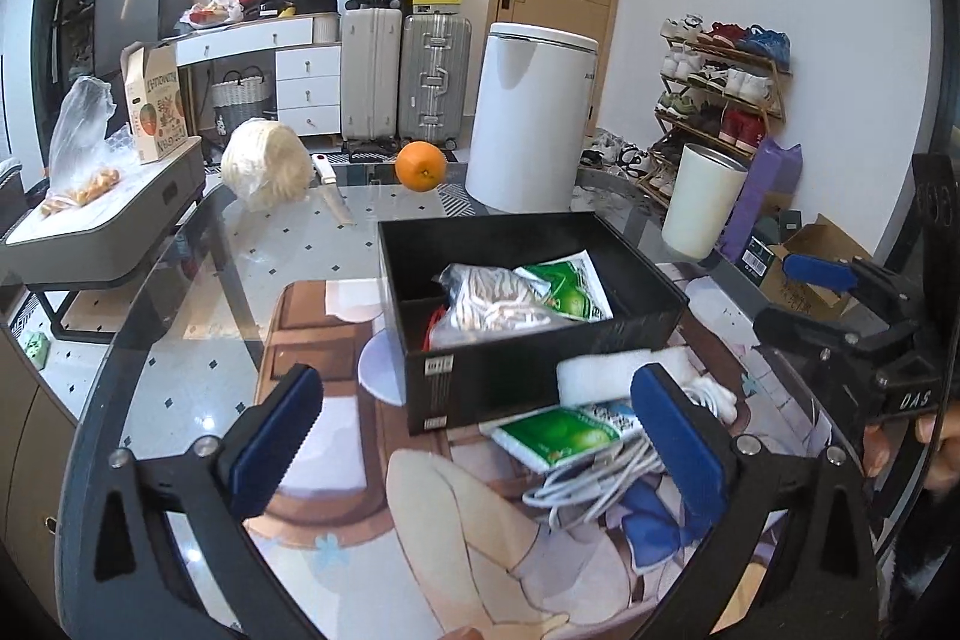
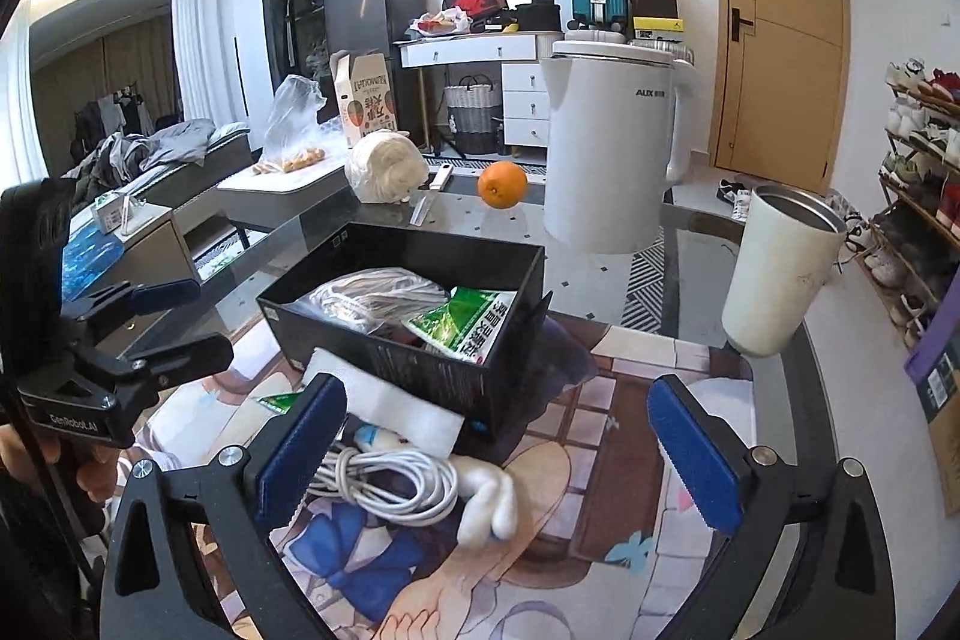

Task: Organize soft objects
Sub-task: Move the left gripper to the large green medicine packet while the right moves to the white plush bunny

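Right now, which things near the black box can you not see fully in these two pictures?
- Red item in the black box: left wrist view, mostly under the clear bag.
- Green packet outside the box: right wrist view, mostly behind the gripper finger.
- White cable: left wrist view, partly behind a finger.

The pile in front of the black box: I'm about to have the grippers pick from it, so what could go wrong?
1. The white cable lies coiled against the green packet and white foam pad; a grab may drag several at once.
2. The black box stands right behind the pile and could be shoved.
3. The left gripper and right gripper, both open, hang close together and may collide.
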Demonstrator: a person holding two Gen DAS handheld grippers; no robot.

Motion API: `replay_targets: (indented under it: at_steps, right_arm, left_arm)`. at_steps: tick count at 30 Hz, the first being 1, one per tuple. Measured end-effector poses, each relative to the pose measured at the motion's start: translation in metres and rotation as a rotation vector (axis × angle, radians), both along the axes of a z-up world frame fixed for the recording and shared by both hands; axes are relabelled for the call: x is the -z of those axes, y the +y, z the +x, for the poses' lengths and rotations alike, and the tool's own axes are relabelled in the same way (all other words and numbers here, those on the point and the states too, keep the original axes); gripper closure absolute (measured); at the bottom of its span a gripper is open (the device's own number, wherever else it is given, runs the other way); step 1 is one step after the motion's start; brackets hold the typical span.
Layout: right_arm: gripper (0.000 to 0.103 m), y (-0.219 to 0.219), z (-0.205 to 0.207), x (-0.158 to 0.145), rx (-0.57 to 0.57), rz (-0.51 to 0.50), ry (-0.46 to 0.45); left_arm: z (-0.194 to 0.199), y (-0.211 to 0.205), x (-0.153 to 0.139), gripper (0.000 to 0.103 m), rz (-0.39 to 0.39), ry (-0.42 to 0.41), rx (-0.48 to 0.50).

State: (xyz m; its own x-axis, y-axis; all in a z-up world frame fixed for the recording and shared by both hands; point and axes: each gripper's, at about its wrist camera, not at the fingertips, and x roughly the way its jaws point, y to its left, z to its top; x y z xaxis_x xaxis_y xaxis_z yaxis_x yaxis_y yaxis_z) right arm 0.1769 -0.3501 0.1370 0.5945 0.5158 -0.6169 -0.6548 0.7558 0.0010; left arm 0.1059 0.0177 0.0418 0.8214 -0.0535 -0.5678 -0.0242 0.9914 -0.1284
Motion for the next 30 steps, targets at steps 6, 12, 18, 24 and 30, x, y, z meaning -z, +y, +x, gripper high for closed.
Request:
replay_targets:
  at_steps: [6,12,18,24,30]
  right_arm:
    - [0.001,-0.003,0.0,0.005,-0.003,-0.01,0.023]
    - [0.001,-0.01,0.007,0.014,0.019,-0.031,0.068]
    - [0.001,-0.01,0.014,0.028,0.03,-0.055,0.119]
    - [0.001,-0.013,0.019,0.038,0.042,-0.112,0.139]
    - [0.001,-0.026,0.025,0.045,0.052,-0.13,0.159]
  left_arm:
    - [-0.008,0.001,0.011,0.0,-0.009,0.011,-0.017]
    - [-0.007,-0.007,0.02,0.0,0.012,0.034,0.008]
    - [-0.003,-0.011,0.028,0.0,0.028,0.055,0.012]
    - [0.001,-0.015,0.036,0.0,0.035,0.088,0.026]
    - [0.001,-0.017,0.039,0.0,0.016,0.102,0.041]
